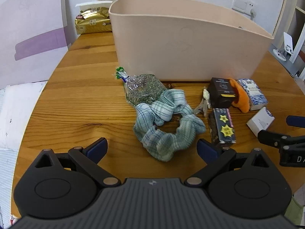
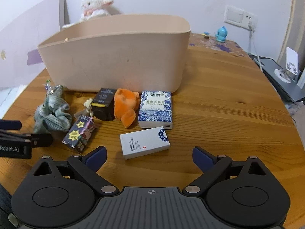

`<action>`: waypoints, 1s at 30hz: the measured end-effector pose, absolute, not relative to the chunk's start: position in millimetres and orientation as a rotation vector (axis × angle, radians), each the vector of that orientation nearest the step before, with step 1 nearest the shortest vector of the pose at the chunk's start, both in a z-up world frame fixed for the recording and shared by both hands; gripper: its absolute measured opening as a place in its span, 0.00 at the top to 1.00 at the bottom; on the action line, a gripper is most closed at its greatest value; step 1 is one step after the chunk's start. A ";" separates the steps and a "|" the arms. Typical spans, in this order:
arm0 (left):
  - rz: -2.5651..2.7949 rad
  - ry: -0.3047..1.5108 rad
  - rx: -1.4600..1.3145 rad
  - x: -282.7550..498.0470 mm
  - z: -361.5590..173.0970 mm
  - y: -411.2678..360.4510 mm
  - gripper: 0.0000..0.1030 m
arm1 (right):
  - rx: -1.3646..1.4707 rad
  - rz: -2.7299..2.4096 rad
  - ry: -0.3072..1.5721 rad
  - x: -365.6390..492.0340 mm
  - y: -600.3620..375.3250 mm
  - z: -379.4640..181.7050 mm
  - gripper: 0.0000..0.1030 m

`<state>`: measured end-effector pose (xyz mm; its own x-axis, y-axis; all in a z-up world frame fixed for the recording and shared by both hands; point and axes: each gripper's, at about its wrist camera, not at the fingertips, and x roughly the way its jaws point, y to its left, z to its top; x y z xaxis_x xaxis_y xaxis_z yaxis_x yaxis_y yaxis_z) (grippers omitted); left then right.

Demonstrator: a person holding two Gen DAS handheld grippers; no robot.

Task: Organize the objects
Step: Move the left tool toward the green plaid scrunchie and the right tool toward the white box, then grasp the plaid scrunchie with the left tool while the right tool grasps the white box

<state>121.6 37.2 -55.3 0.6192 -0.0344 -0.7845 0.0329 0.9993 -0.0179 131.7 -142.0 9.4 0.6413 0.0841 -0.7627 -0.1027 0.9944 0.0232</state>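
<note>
Left wrist view shows my left gripper [image 1: 152, 148] spread wide with nothing between its blue fingertips [image 1: 97, 149], hanging just above the wooden table [image 1: 80, 103] right in front of the green plaid scrunchie [image 1: 167, 126]. That scrunchie lies against a clear bag of dried herbs [image 1: 142, 89], which sits close to the front wall of the beige storage bin [image 1: 186, 43]. To the right of the scrunchie lies a dark box with yellow stars [image 1: 223, 126], and behind it a black box [image 1: 221, 93], an orange plush toy [image 1: 241, 97] and a blue-patterned tissue pack [image 1: 252, 93] stand in a row near the bin. From the right wrist view my right gripper [image 2: 149, 156] is likewise wide open and holds nothing, with a white card box [image 2: 144, 145] lying flat on the table just ahead, between the fingers' line and the tissue pack. At the far left of that view the other gripper reaches in beside the starred box. A white plush lamb [image 2: 95, 5] peeks from behind the bin, and a small blue figurine [image 2: 221, 34] stands well apart at the back of the table by the wall socket [image 2: 240, 17]
</note>
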 end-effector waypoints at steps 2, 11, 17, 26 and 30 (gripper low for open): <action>-0.044 0.908 -0.006 126.9 -58.1 38.9 0.03 | -0.034 0.115 0.888 139.2 -140.9 3.3 0.11; -0.093 0.878 0.033 140.9 -60.6 33.1 0.33 | -0.074 0.156 0.870 156.3 -133.5 -1.9 0.30; -0.139 0.857 0.052 132.8 -57.3 28.2 0.75 | -0.093 0.164 0.866 151.6 -127.1 2.3 0.43; -0.165 0.792 0.044 105.2 -35.2 28.0 0.80 | -0.052 0.161 0.850 128.3 -133.8 23.5 0.43; -0.141 0.735 0.042 94.2 -17.0 31.1 0.80 | -0.046 0.156 0.792 118.5 -136.2 46.8 0.43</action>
